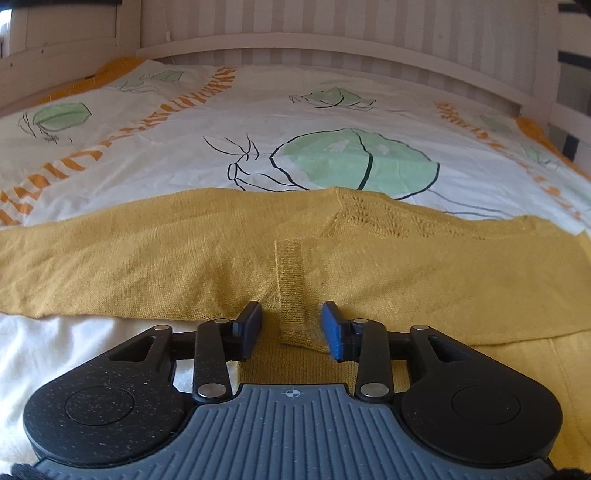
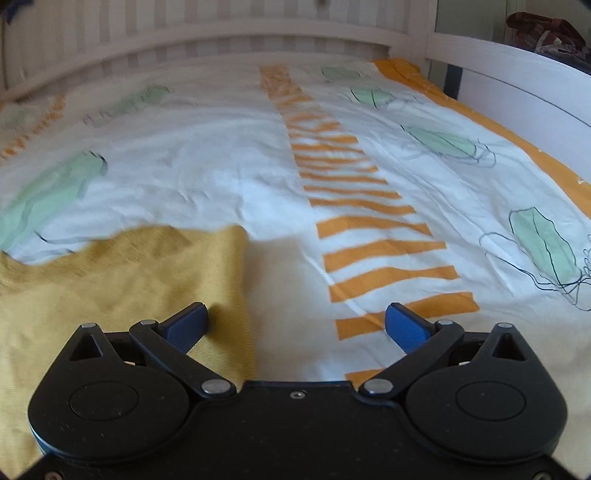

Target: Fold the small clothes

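A mustard-yellow knitted sweater point(image 1: 147, 258) lies flat across the bed, with a sleeve folded over its body. The sleeve's ribbed cuff point(image 1: 291, 280) runs toward me and ends between the fingers of my left gripper point(image 1: 293, 325). That gripper is open, and its blue pads point(image 1: 334, 330) stand beside the cuff without pinching it. In the right wrist view the sweater's right edge point(image 2: 129, 273) fills the lower left. My right gripper point(image 2: 297, 321) is wide open and holds nothing. Its left finger is over the knit and its right finger over the sheet.
The sheet point(image 2: 221, 166) is white with green drawn shapes and a band of orange stripes point(image 2: 369, 240). A white slatted bed rail point(image 1: 332, 40) runs along the far side. A white side board point(image 2: 517, 92) bounds the right, with a dark bundle point(image 2: 543, 26) beyond it.
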A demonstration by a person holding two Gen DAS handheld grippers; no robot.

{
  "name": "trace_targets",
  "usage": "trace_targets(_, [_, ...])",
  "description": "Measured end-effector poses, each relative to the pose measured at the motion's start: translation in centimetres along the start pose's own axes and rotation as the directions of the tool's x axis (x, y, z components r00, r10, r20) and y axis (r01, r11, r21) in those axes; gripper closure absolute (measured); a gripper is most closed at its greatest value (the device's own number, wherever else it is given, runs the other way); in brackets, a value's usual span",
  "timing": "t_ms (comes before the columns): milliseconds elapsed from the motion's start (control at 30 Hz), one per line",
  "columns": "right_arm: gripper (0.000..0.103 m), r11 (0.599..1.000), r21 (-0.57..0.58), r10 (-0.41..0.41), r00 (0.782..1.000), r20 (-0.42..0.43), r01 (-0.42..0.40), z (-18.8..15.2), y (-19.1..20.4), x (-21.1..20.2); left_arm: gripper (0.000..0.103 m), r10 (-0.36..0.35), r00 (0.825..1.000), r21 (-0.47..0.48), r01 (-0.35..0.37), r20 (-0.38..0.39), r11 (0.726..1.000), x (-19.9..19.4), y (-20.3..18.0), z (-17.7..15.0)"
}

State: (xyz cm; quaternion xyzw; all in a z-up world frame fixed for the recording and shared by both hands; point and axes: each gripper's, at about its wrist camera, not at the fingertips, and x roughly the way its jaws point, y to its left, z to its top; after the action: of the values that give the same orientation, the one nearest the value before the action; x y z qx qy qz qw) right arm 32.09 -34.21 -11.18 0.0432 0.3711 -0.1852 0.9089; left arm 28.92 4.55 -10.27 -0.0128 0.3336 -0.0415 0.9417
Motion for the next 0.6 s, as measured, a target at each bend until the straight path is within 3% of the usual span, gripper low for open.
trace_targets(67, [0.002,0.999,0.035,0.023,1.000,0.015,-0.023,-0.4,-1.0,0.4,0.053,-0.049,0.999,-0.021,0.049,0.002,0.999,0.1,0.4,0.0])
trace_targets(133, [0.002,0.998,0.056,0.011,1.000,0.011,-0.011,-0.4,-1.4,0.3,0.025,-0.121,0.993,-0.027,0.121,-0.003,0.992,0.3,0.5,0.0])
trace_targets(200, [0.002,0.999,0.052,0.005,1.000,0.011,-0.005,-0.3,-1.4,0.3,0.012,-0.164,0.986,-0.013,0.164,-0.017,0.986,0.7,0.3,0.1])
trace_targets(400, [0.001,0.995,0.095,0.013,0.999,0.030,-0.015,0.0,-1.8,-1.7,0.011,-0.149,0.988,0.014,0.149,-0.033,0.989,0.9,-0.4,0.1])
trace_targets(600, [0.001,0.982,0.080,0.166,0.982,0.086,-0.173,-0.4,-1.0,-7.0,0.011,-0.173,0.984,-0.013,0.173,-0.042,0.985,0.3,0.4,0.3])
